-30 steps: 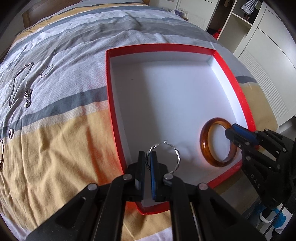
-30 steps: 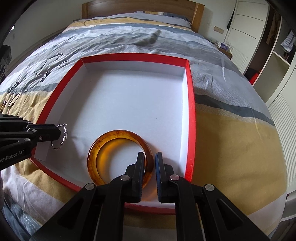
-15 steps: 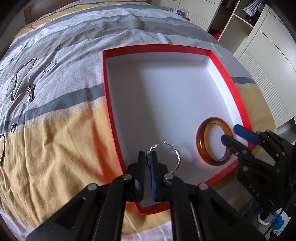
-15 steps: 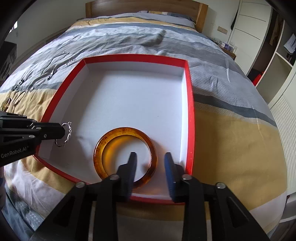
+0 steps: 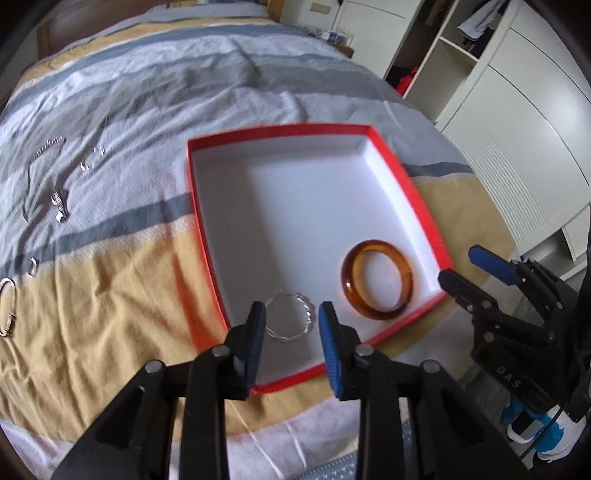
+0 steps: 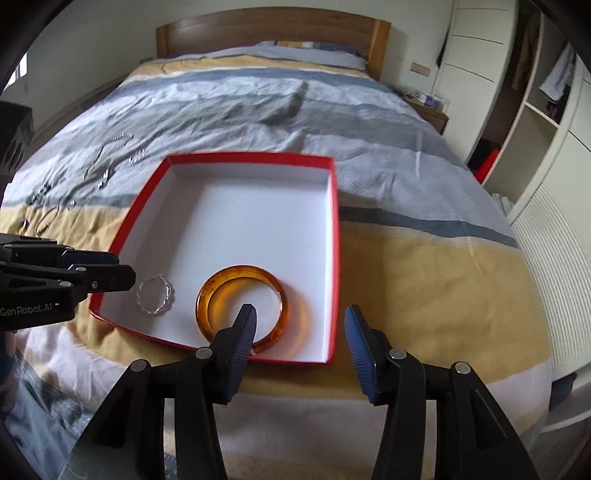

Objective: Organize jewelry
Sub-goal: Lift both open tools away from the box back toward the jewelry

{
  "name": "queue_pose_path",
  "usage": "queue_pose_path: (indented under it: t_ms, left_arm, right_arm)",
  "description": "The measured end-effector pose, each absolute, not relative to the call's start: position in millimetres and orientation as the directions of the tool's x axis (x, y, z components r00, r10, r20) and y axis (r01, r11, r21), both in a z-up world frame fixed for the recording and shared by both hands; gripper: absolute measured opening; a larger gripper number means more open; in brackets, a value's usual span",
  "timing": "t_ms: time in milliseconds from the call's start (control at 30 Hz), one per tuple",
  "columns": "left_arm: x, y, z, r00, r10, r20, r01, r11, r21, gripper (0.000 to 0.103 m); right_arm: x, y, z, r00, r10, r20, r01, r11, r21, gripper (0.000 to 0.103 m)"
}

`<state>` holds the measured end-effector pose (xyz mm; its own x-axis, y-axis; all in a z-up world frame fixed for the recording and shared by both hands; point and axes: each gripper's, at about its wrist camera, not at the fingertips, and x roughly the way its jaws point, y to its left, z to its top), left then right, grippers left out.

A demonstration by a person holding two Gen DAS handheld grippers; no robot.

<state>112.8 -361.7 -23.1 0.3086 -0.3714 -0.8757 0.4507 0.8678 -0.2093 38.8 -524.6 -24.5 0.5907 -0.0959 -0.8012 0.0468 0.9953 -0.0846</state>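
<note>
A red box (image 5: 192,177) with a white inside lies on the striped bedspread. On its floor, near the front edge, lie a thin twisted silver bangle (image 5: 309,317) and a thick amber bangle (image 5: 369,314). My left gripper (image 5: 291,317) hangs above the silver bangle with its jaws opening, and the pads do not touch it. My right gripper (image 6: 301,317) hovers over the amber bangle (image 6: 240,271), jaws also opening, nothing pressed between them. From the right wrist, the silver bangle (image 6: 168,295) lies free beside the left gripper (image 6: 125,275). The right gripper (image 5: 458,264) stands just outside the box's right corner.
Several loose silver pieces lie on the bedspread left of the box: a chain with a pendant (image 5: 55,195), small rings (image 5: 33,266) and a hoop (image 5: 7,306). White wardrobes (image 5: 517,129) stand to the right, a wooden headboard (image 6: 273,33) at the far end. The bed's edge is just below the grippers.
Both grippers were shut on their bangles, then opened and rose. The silver bangle dropped flat onto the box floor. The amber bangle stays where it lay.
</note>
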Motion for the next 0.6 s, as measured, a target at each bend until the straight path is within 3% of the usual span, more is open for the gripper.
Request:
queue_pose_path:
  t_ms: [333,600]
  left_arm:
    - [86,-301,61,0.467,-0.361,-0.807,0.443,0.885,-0.140,0.029]
    - [41,-198,117,0.608,-0.249,-0.754,0.336,0.941,-0.040,0.029]
  right_arm:
    - [-10,-520,49,0.680,-0.148,-0.718,0.119,0.989,-0.091,0.050]
    - [-53,-484,112,0.768,-0.134,-0.626,0.138,0.990,-0.043,0.051]
